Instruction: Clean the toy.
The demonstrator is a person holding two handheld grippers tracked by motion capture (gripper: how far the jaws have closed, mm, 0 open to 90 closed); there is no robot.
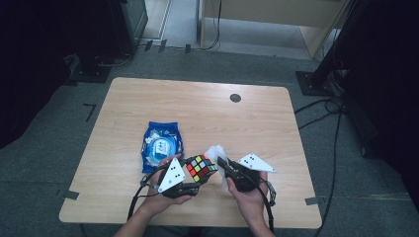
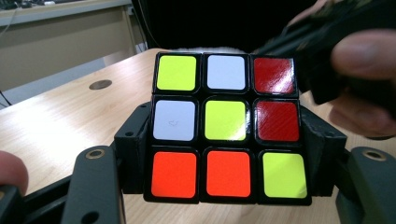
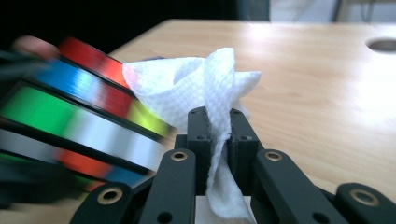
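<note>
Left gripper (image 1: 195,178) clamps the puzzle cube (image 1: 201,168); right gripper (image 1: 223,164) pinches a white wipe (image 3: 205,88).
The cube is held above the table's (image 1: 197,108) near edge, the wipe against its right side; a blue wipe packet (image 1: 161,144) lies just behind.

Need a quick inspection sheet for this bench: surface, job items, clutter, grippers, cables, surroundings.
Surface: light wooden table, round dark grommet near far edge.
Job's things: multicoloured puzzle cube held off the table; crumpled white paper wipe beside it.
Clutter: blue plastic wipes pack, lying flat left of the cube.
Grippers: left gripper clamps the cube's sides; right gripper pinches the wipe.
Cables: black gripper cables trail toward the person; floor cables at right.
Surroundings: grey carpet, dark stands.
</note>
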